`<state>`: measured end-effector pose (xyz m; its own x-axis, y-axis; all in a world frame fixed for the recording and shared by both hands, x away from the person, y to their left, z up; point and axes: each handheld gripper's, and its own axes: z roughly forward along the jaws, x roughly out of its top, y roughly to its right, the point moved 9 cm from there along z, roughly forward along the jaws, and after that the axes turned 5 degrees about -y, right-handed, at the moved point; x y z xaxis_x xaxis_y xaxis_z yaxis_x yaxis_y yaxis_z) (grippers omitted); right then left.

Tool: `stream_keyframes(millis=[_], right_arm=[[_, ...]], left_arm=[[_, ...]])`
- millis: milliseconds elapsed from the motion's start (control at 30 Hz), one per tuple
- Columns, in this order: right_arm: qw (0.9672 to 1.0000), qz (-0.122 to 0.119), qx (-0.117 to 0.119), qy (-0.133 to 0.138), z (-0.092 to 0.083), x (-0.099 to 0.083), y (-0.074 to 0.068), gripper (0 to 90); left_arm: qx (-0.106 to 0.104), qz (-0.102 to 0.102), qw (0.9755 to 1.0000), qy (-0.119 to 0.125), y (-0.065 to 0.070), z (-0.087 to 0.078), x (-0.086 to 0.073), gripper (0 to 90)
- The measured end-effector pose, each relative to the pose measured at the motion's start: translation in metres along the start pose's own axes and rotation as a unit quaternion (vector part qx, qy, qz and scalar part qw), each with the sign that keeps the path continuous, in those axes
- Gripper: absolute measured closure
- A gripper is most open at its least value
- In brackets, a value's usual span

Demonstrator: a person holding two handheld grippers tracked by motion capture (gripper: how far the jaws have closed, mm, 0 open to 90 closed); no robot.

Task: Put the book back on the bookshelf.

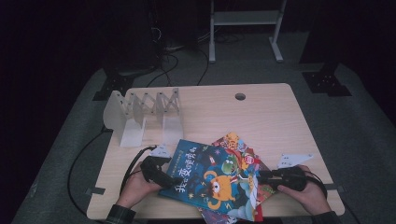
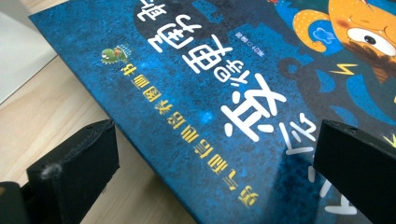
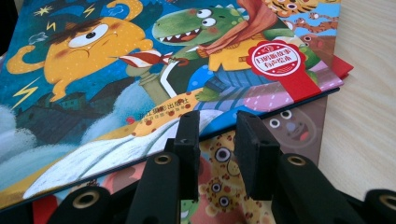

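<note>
Pale wooden table (image 1: 280, 116), dark room: two grippers meet a blue picture book (image 1: 212, 179).
Lying atop a book pile (image 1: 238, 144) near the front edge, long axis slanting toward the rack (image 1: 140, 114). Left gripper (image 1: 175, 179) gapes astride its spine; right gripper (image 1: 261, 176), narrowed, hasn't pinched its edge. Next: close, lift.

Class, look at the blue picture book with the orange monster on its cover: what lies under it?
Under the blue picture book lies a second book with cartoon animals, peeking out at its far and near edges. Most of its cover is hidden.
</note>
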<state>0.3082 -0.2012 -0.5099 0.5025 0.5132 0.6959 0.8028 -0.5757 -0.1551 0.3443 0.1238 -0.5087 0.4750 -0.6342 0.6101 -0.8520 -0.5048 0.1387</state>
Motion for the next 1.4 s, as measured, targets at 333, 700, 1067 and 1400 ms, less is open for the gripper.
stream_keyframes(millis=[333,700,1067,1400], right_arm=[[0.9999,-0.011,0.006,-0.003,0.012,0.012,0.002,69.8],[0.9996,-0.026,0.012,-0.007,0.023,0.023,0.001,69.5],[0.9992,-0.036,0.017,-0.006,0.034,0.034,-0.002,69.5],[0.9988,-0.045,0.017,-0.01,0.038,0.038,-0.005,69.6]], left_arm=[[0.01,-0.023,0.9996,0.01,-0.007,-0.011,-0.01,0.0],[0.02,-0.044,0.9986,0.023,-0.016,-0.025,-0.022,0.0],[0.022,-0.063,0.9976,0.021,-0.021,-0.029,-0.037,0.0],[-0.002,-0.087,0.9958,0.029,-0.023,-0.026,-0.039,0.0]])
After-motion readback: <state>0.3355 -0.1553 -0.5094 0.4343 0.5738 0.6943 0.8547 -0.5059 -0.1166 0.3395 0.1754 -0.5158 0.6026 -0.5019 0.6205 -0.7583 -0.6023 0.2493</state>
